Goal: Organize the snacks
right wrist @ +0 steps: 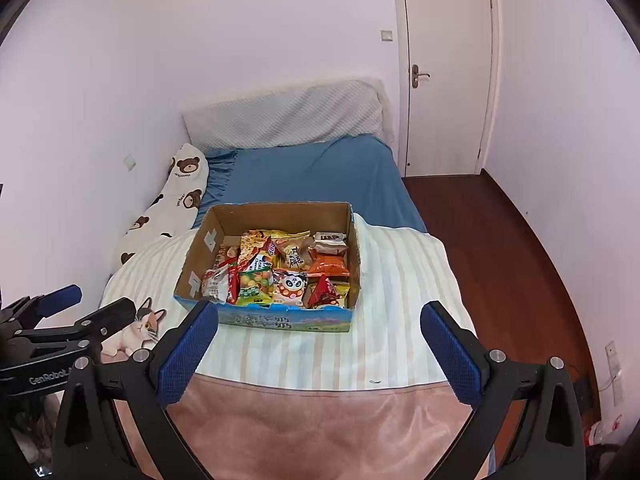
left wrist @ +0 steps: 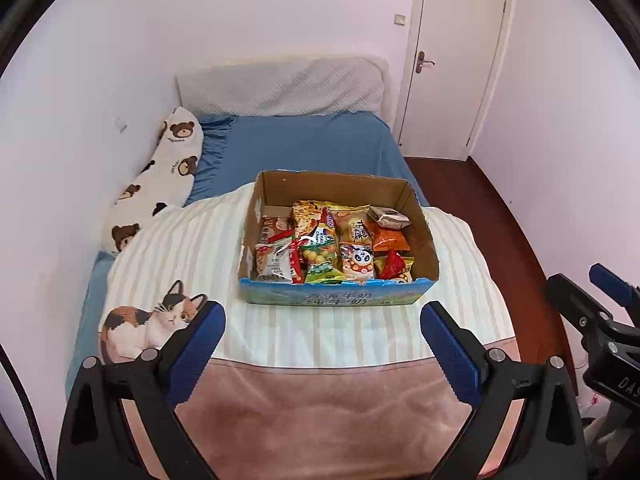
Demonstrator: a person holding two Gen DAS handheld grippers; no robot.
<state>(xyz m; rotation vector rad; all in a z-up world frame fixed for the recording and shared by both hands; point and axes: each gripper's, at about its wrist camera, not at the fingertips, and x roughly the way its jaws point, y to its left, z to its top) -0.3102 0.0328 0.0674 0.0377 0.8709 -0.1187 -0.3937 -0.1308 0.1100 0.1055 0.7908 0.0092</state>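
Observation:
An open cardboard box (left wrist: 340, 298) with a blue printed front stands on the striped blanket on the bed; it also shows in the right wrist view (right wrist: 280, 320). It is filled with several colourful snack packets (left wrist: 332, 240) (right wrist: 280, 272), among them a panda packet (left wrist: 359, 265) (right wrist: 291, 289) and an orange bag (left wrist: 388, 238) (right wrist: 328, 266). My left gripper (left wrist: 322, 320) is open and empty, held back from the box's near side. My right gripper (right wrist: 320, 322) is open and empty, also short of the box. Each gripper shows at the edge of the other's view (left wrist: 596, 300) (right wrist: 68, 312).
The bed has a blue sheet (left wrist: 304, 144), a grey headboard cushion (left wrist: 280, 84) and a bear-print pillow (left wrist: 160, 184) along the left wall. A cat-print striped blanket (left wrist: 180, 264) and pink blanket (left wrist: 320, 412) cover the near end. A white door (left wrist: 452, 60) and wooden floor (right wrist: 500, 260) lie to the right.

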